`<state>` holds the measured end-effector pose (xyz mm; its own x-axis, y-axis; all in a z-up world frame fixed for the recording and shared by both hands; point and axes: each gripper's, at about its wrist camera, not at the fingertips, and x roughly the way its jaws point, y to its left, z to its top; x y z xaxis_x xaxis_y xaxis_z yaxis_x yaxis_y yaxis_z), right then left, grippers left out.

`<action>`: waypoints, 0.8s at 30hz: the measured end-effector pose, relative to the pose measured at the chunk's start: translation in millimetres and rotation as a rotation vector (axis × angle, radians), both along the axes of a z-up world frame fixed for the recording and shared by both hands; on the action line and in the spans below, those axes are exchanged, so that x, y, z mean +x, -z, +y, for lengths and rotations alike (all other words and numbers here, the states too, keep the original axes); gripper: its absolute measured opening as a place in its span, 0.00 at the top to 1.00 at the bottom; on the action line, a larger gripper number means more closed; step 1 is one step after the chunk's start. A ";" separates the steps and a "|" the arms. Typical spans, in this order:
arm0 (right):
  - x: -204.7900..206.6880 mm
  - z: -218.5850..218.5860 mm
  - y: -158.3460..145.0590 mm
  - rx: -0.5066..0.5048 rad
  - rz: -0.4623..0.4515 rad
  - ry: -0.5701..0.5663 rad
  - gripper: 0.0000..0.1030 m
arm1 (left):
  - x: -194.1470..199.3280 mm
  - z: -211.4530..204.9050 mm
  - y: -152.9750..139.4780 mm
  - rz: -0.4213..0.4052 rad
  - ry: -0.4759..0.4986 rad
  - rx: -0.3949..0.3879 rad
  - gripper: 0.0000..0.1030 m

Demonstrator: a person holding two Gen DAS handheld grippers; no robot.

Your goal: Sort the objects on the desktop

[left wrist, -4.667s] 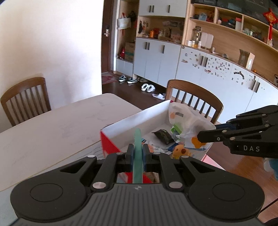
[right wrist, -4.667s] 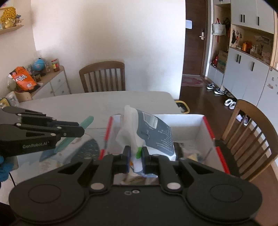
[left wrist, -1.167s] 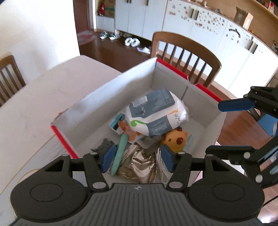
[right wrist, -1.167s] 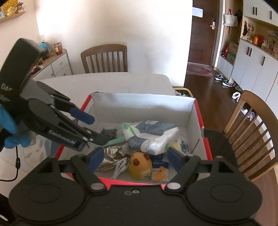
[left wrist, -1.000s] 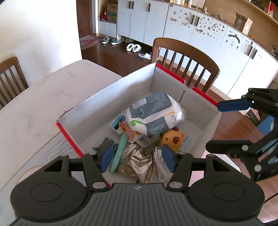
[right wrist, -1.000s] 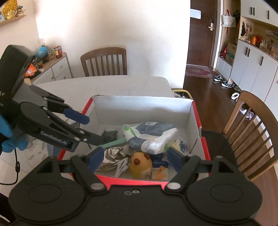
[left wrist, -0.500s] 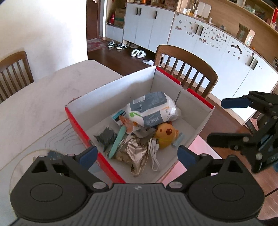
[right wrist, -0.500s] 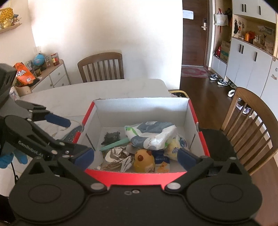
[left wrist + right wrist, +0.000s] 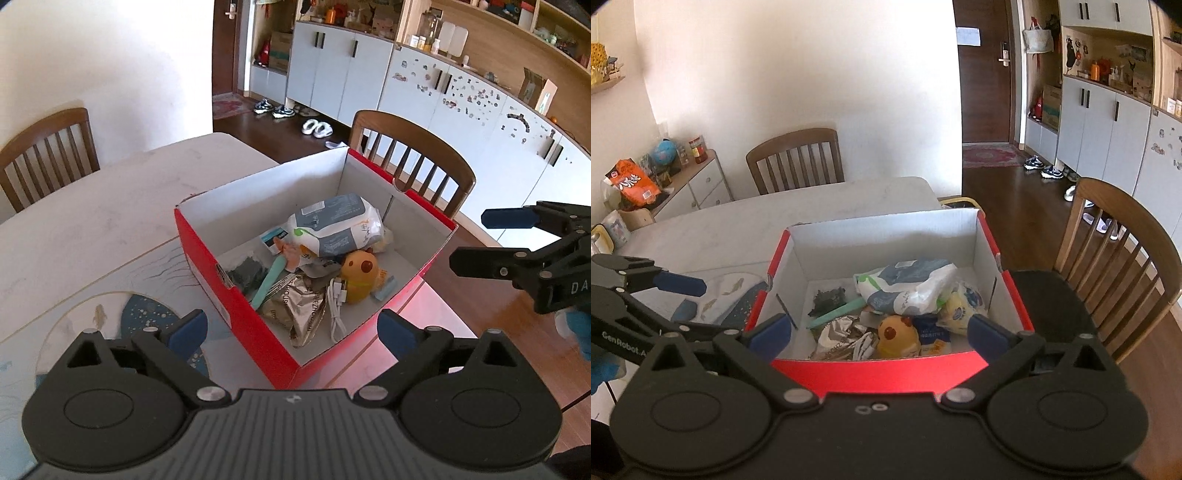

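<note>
Hiding beneath wipes pack [image 9: 334, 229]: blurred packets

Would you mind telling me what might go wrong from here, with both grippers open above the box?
The red box sits with one corner close to the table edge near the chair, so a nudge from the right gripper might push it off. The wipes pack lies loosely atop the pile and could slide. The white cable lies in loose loops and might snag the left gripper if it reaches in.
</note>
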<state>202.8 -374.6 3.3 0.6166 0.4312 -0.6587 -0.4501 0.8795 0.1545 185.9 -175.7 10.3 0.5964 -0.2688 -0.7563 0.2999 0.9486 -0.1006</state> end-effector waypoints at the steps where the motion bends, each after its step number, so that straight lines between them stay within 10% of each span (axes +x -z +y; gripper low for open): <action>1: -0.1 -0.4 0.7 0.003 0.004 0.001 0.00 | -1.8 -0.7 -0.7 -0.004 -0.001 0.010 0.04; 24: -10.9 9.3 5.2 -0.010 0.006 -0.018 0.01 | -20.1 -6.2 5.9 0.005 -0.007 0.022 0.04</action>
